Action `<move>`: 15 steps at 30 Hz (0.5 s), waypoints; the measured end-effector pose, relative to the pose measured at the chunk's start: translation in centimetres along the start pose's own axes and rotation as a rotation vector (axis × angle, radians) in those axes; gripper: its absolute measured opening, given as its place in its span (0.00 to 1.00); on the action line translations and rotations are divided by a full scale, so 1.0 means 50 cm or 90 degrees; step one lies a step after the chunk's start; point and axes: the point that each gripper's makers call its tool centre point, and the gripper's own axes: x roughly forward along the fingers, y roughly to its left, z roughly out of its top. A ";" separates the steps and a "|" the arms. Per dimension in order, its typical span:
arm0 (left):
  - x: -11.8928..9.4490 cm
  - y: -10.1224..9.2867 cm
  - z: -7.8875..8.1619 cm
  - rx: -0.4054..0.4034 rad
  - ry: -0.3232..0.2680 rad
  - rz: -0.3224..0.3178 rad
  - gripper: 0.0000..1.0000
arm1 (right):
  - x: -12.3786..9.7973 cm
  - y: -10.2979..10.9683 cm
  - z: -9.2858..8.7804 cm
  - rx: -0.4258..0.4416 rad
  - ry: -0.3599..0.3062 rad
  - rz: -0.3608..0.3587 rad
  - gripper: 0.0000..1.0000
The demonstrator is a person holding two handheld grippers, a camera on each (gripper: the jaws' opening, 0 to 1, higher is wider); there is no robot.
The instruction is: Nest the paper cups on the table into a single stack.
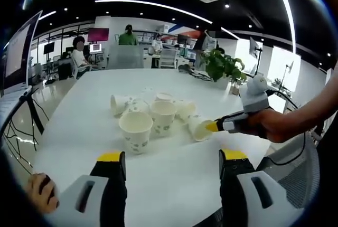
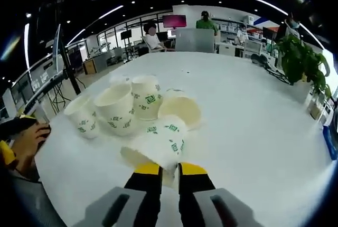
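Note:
Several white paper cups with green print are clustered mid-table. In the left gripper view one upright cup (image 1: pixel 135 131) stands nearest, with another upright cup (image 1: pixel 163 116) behind it and tipped cups (image 1: pixel 120 103) around them. My left gripper (image 1: pixel 172 158) hangs wide open short of the cluster, holding nothing. From the right, my right gripper (image 1: pixel 210 126) pinches the rim of a cup lying on its side (image 1: pixel 198 129). In the right gripper view the right gripper (image 2: pixel 170 170) is shut on that lying cup (image 2: pixel 158 145). Upright cups (image 2: pixel 115 108) stand beyond it, and another tipped cup (image 2: pixel 179 108) lies to their right.
The white table (image 1: pixel 174 185) stretches far back, with bare room on its right half (image 2: pixel 253 116). A potted plant (image 1: pixel 222 66) stands at the far right edge, a monitor (image 1: pixel 18 53) at the left. People sit at desks in the background. A person's hand (image 2: pixel 26 140) holds the left gripper.

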 end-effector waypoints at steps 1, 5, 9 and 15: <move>0.000 0.000 0.000 0.000 0.000 0.000 0.70 | -0.003 -0.003 0.000 -0.001 -0.001 -0.004 0.05; 0.000 -0.002 0.002 0.003 -0.001 0.001 0.72 | -0.007 -0.007 0.000 -0.004 -0.003 -0.006 0.00; -0.001 -0.005 0.004 0.009 -0.003 0.001 0.73 | -0.013 -0.014 -0.003 -0.004 -0.002 -0.008 0.00; 0.000 -0.003 0.003 0.006 -0.004 0.000 0.72 | -0.021 -0.015 0.010 -0.014 -0.011 -0.007 0.00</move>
